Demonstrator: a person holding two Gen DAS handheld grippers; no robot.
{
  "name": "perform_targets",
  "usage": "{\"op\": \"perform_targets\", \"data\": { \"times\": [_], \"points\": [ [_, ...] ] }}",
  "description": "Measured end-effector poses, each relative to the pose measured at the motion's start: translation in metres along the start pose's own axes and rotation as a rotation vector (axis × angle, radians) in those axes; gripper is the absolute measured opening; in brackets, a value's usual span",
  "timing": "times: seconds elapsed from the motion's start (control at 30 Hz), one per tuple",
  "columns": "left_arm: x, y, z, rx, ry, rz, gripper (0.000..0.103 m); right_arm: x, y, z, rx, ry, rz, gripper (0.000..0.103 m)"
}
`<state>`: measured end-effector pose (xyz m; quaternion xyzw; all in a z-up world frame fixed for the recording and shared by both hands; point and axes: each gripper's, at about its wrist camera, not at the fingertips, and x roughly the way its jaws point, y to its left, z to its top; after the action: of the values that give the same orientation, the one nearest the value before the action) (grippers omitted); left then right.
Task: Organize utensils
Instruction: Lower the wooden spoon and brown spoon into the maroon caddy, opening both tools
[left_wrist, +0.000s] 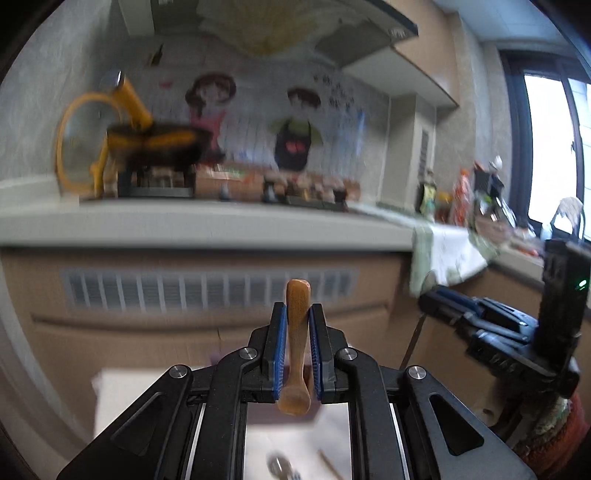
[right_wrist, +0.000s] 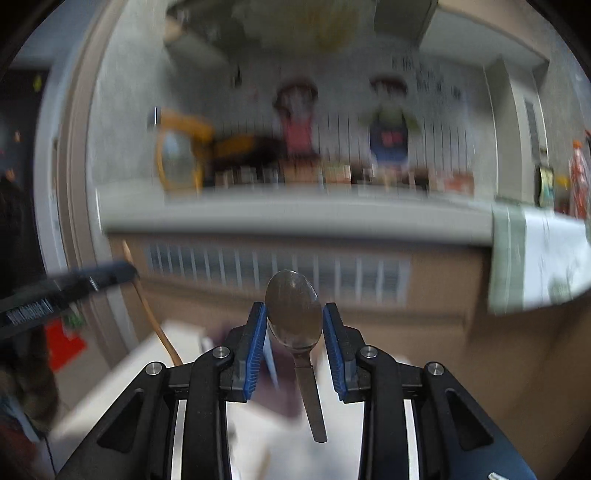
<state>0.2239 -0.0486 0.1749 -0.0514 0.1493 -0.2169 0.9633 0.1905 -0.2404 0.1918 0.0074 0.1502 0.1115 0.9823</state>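
Left wrist view shows your left gripper (left_wrist: 297, 325) clamped on a wooden utensil (left_wrist: 296, 343), its blue pads (left_wrist: 280, 347) pressing the narrow handle from both sides. The handle stands nearly upright between them, its rounded end poking above the fingertips and its broader lower end hanging just below the pads. You hold it raised in front of the counter (left_wrist: 207, 221), level with the slatted vent (left_wrist: 207, 291) in the cabinet front below the counter edge. Below the utensil, a pale surface (left_wrist: 118, 391) carries something metallic and a thin stick, too blurred to name.

Right wrist view shows your right gripper (right_wrist: 294, 325) with a metal spoon (right_wrist: 293, 314) between its blue pads (right_wrist: 256, 350). The bowl points up, framed by the fingertips, and the flat handle runs down toward the camera. The jaws stand wider apart than on the left, and the bowl's edges seem to meet the pads, though motion blur makes the contact hard to confirm. This spoon also sits in front of the counter, against the vent.

On the counter, toward its left end, a yellow-rimmed lid (left_wrist: 74, 147) leans upright beside a dark pan (left_wrist: 162, 142) with a yellow handle. A cartoon wall picture (left_wrist: 258, 122) hangs behind the counter. At the counter's right end a pale cloth (left_wrist: 443, 254) drapes over the edge. Your right gripper's body also appears in the left view, right of the cloth and below counter height.
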Motion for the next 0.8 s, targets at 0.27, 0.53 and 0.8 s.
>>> {"op": "perform_targets", "data": {
  "times": [0.27,0.53,0.8],
  "points": [
    [0.076,0.058,0.013,-0.094,0.033,0.02,0.013,0.071,0.003,0.025,0.014,-0.035,0.027,0.029],
    [0.141,0.096,-0.037,-0.221,0.19,-0.04,0.014,0.139,-0.005,-0.02,0.143,0.107,0.099,0.029],
    [0.137,0.102,-0.077,-0.284,0.247,-0.047,0.034,0.153,-0.01,-0.061,0.148,0.294,0.113,0.033]
  ]
}}
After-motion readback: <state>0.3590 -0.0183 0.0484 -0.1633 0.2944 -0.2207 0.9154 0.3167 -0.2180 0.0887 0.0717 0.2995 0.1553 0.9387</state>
